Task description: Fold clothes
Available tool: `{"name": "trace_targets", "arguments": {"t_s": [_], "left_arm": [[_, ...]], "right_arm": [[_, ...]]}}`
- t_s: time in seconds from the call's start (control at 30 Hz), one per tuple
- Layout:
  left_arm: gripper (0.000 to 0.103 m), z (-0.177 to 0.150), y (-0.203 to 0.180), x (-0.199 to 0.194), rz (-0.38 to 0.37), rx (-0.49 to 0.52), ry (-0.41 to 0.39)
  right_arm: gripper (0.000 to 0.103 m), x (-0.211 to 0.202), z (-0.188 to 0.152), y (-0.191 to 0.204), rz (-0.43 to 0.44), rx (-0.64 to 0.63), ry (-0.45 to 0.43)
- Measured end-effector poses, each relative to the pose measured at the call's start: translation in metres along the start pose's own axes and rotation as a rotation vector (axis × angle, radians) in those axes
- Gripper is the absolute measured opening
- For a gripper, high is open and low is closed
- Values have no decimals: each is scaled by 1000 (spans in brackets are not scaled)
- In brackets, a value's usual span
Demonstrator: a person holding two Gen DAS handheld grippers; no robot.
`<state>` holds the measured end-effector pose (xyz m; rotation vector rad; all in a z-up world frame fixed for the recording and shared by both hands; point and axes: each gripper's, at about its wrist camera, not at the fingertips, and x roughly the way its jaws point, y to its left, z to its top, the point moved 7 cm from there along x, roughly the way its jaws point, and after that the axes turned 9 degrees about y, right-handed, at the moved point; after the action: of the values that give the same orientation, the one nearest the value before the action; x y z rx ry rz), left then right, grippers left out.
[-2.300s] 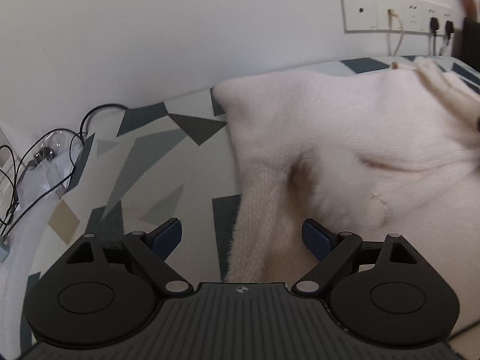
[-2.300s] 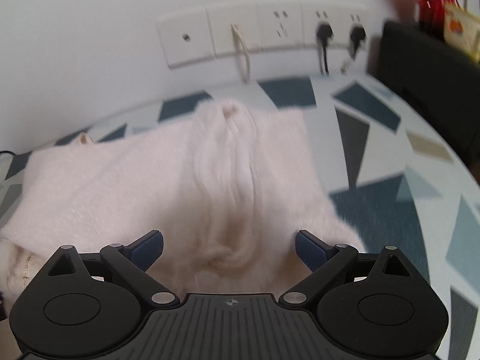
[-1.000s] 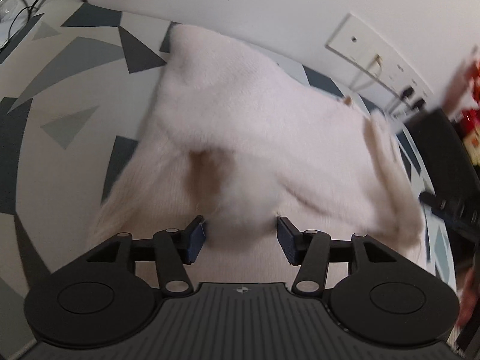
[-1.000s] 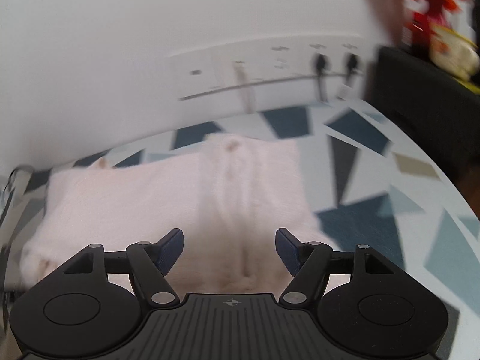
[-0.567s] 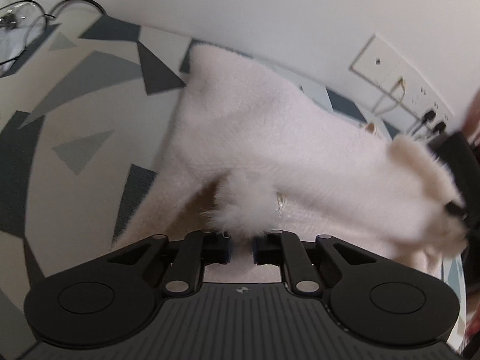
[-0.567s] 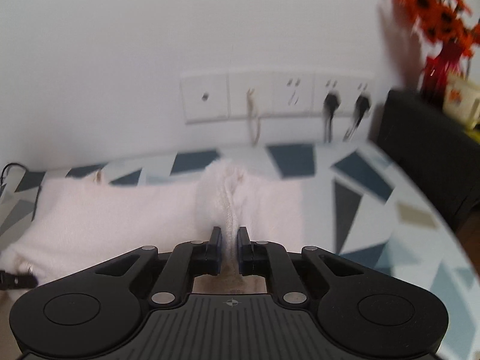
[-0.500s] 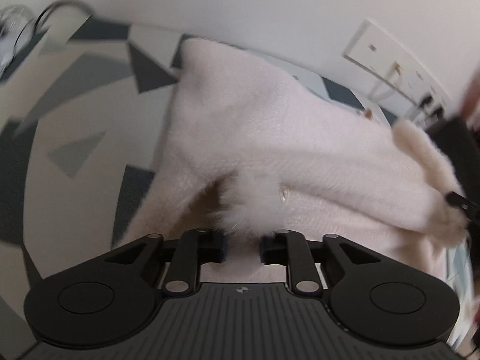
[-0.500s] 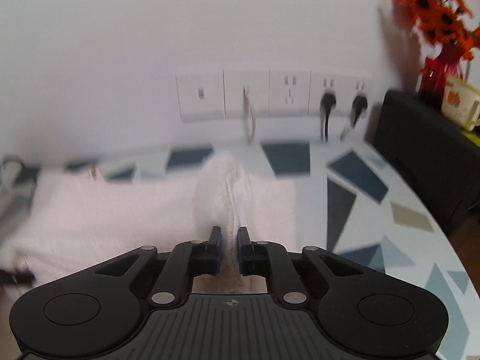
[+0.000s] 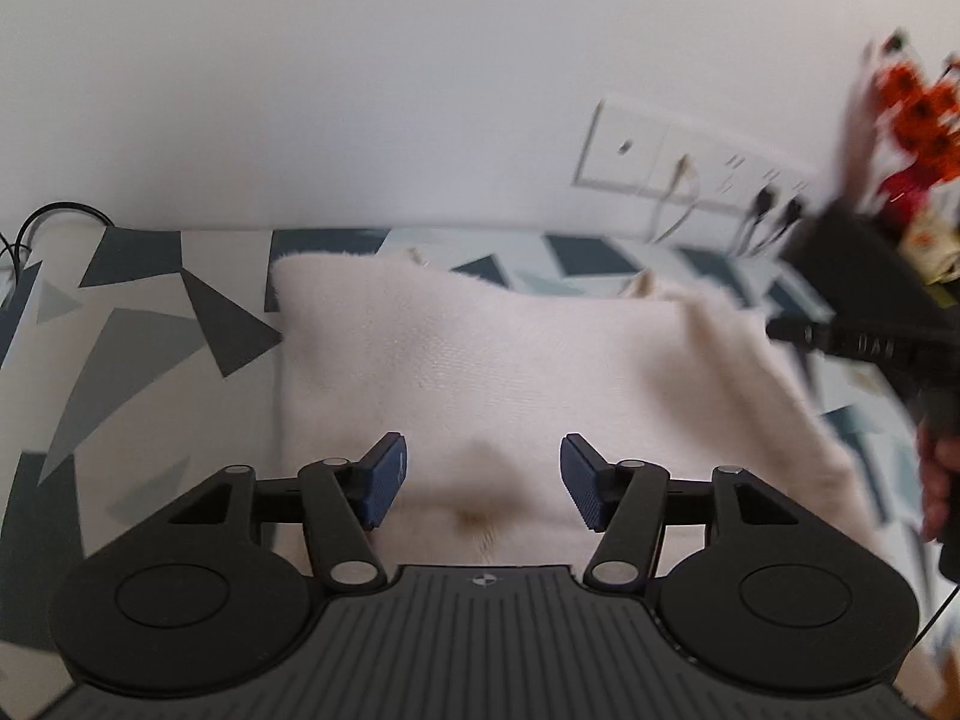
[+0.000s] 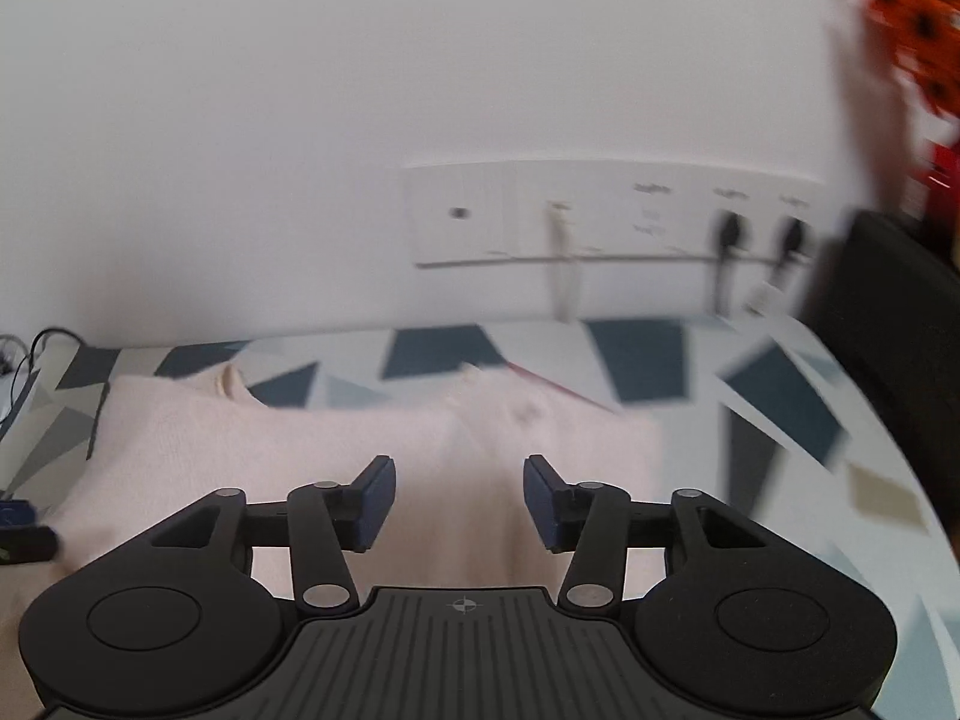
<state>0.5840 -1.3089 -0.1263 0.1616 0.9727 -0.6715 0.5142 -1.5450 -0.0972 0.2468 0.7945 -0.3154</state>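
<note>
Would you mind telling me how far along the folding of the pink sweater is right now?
Partly done: the pink sweater lies on the patterned table as a flat, roughly rectangular shape, its sides apparently folded in. Nothing is in hand: the left hand-held gripper and the right hand-held gripper are both open above it. A further fold to make it compact probably remains.

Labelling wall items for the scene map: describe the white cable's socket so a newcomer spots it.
Look at the white wall above the patterned table, where a row of socket plates runs. The white cable hangs from the second plate from the left; the two plugs further right are black.
</note>
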Motion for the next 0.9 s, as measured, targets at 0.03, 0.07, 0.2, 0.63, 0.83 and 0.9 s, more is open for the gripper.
{"name": "trace_targets", "arguments": {"t_s": [0.03, 0.07, 0.2, 0.63, 0.83, 0.9], "left_arm": [[58, 3, -3, 12, 28, 4, 18], [58, 5, -6, 24, 61, 13, 37], [61, 3, -12, 54, 192, 71, 96], [80, 5, 2, 66, 248, 21, 128], [82, 6, 1, 66, 257, 27, 125], [84, 6, 1, 66, 261, 30, 123]], "right_arm": [[47, 15, 4, 3, 1, -18, 14], [47, 31, 7, 5, -13, -39, 38], [44, 73, 14, 6, -130, -166, 53], [23, 84, 7, -101, -69, 262, 98], [23, 88, 9, -114, -42, 293, 102], [23, 89, 11, -117, -21, 318, 108]]}}
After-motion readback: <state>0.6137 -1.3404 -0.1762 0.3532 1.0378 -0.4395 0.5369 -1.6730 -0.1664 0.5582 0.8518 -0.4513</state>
